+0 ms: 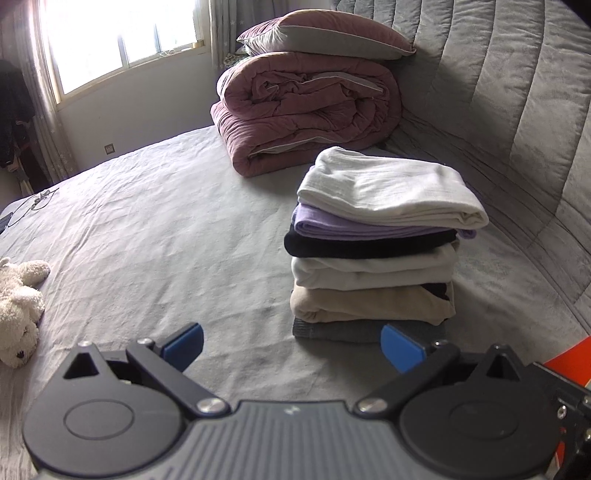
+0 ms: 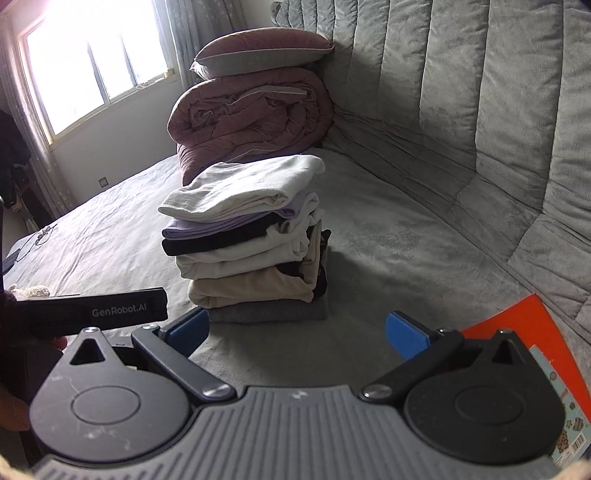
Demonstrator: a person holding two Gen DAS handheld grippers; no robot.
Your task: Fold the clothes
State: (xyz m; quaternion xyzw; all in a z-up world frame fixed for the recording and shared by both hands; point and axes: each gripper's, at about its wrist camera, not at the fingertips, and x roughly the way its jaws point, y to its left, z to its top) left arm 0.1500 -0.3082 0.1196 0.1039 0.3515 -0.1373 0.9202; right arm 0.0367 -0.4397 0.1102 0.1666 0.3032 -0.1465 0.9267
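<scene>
One wide bed [image 1: 155, 229] with grey wrinkled sheet, filling both views; grey quilted headboard [image 1: 517, 92] at the right and far side. At the far end, against the headboard, a rolled dusty-pink duvet [image 1: 306, 110], with a pink and grey pillow [image 1: 325, 35] on top. Bright window [image 1: 122, 40] far left.

Nearer, at the right part of the bed, a neat stack of folded clothes [image 1: 376, 251]: white on top, then lilac, black, off-white, beige, and dark grey at the bottom. In right wrist view the same stack [image 2: 247, 240] just beyond the left blue pad.

At the left edge, a white plush toy [image 1: 18, 310] lying on the sheet, well apart from the stack. At near right, an orange booklet [image 2: 532, 350] on the bed.

Left gripper [image 1: 293, 349] with jaws spread wide, nothing between the blue pads, hovering over bare sheet just before the stack. Right gripper [image 2: 299, 332] also spread wide and empty.
</scene>
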